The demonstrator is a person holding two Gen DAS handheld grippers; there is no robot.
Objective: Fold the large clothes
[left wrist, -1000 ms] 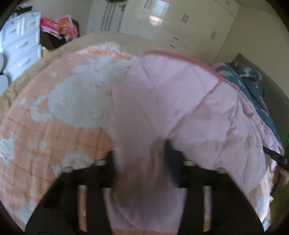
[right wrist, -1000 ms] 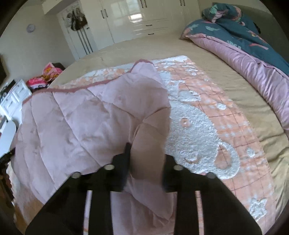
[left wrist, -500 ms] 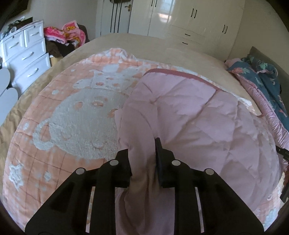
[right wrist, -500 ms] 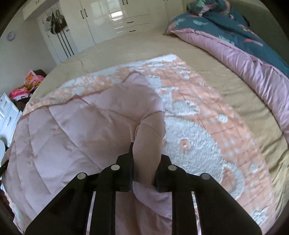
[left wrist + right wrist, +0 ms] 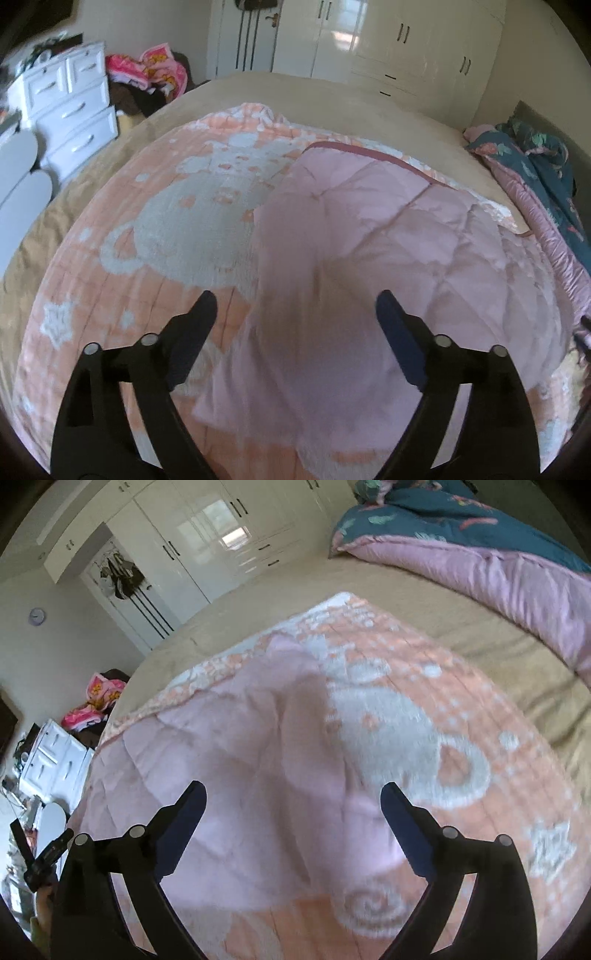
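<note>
Left gripper (image 5: 295, 306) has its jaws spreading apart, nothing pinched: the pink quilted side of the blanket (image 5: 388, 240) lies loose beneath, between the two black fingers (image 5: 192, 332), no pad on it. Right gripper (image 5: 291, 801) same story, jaws opening wide, cloth under the gap but let go.

No brand, label or writing readable anywhere on grippers or fabric.

Blanket is spread on the bed (image 5: 258, 92), w/ one part folded over itself so the plain pink quilted underside shows, dark pink piping along its far edge. Rest shows the peach face w/ a grid pattern, a big fluffy white bear shape (image 5: 192, 236) and white stars. Fold edge runs roughly near-to-far through the middle; from the left cam pink is on the right, peach on the left.

Further out: teal-and-pink duvet (image 5: 480, 546) bunched at the bed's far right, white wardrobes (image 5: 207, 546) at the far wall, white drawer unit (image 5: 70, 107) far left w/ bright pink clothes (image 5: 147, 70) heaped beside it.
</note>
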